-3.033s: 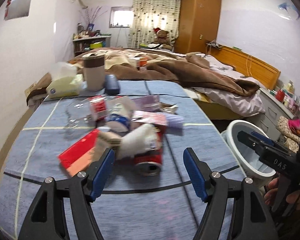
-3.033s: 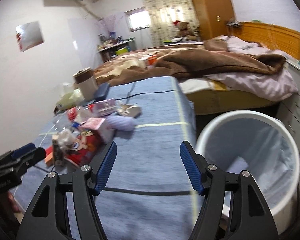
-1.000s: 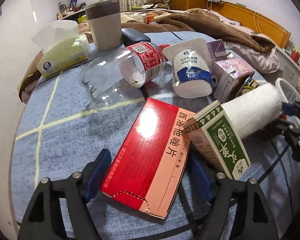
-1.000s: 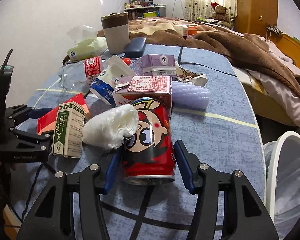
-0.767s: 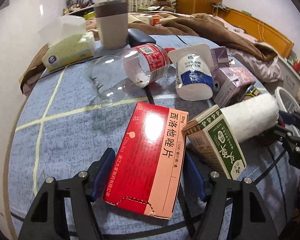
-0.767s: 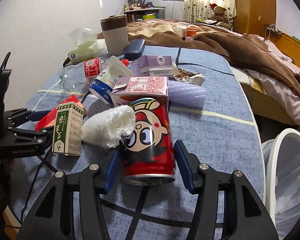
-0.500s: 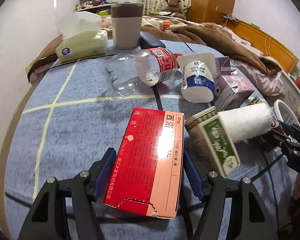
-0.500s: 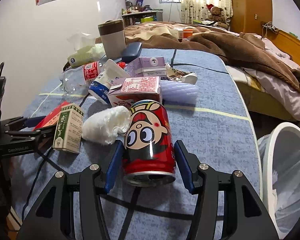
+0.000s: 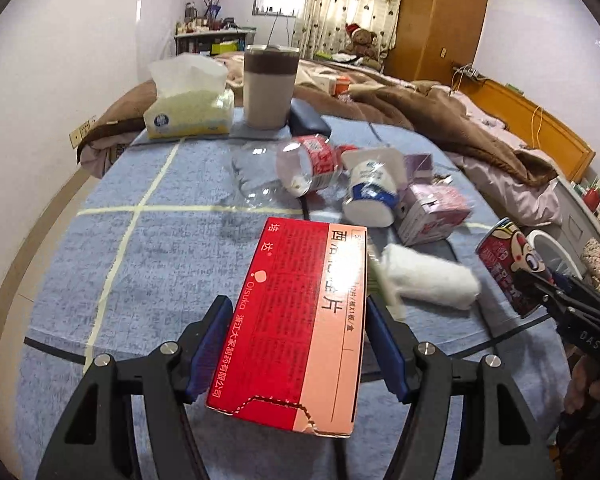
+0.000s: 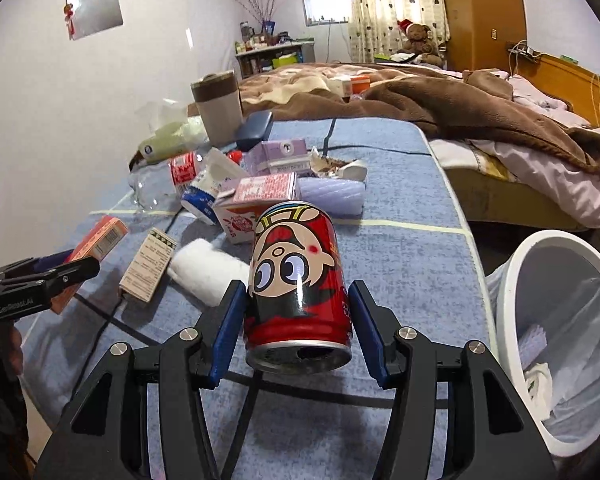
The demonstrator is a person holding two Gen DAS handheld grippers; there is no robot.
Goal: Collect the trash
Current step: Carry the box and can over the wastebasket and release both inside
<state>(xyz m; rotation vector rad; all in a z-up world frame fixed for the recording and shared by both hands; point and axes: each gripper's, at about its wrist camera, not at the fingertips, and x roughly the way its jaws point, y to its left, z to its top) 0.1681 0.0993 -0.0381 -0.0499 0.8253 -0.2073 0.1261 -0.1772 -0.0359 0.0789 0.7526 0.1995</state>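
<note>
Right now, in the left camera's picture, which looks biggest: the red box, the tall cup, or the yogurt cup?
1. Red box, though it is closest to the camera, held in the left tongs.
2. Tall cup.
3. Yogurt cup.

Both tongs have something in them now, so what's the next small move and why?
Probably swing the right tongs rightward over the white bin and release. They are shut on the red can, lifted clear of the blue table, and the lined bin stands open just beside it. The left tongs, holding the red box, could follow.
</note>
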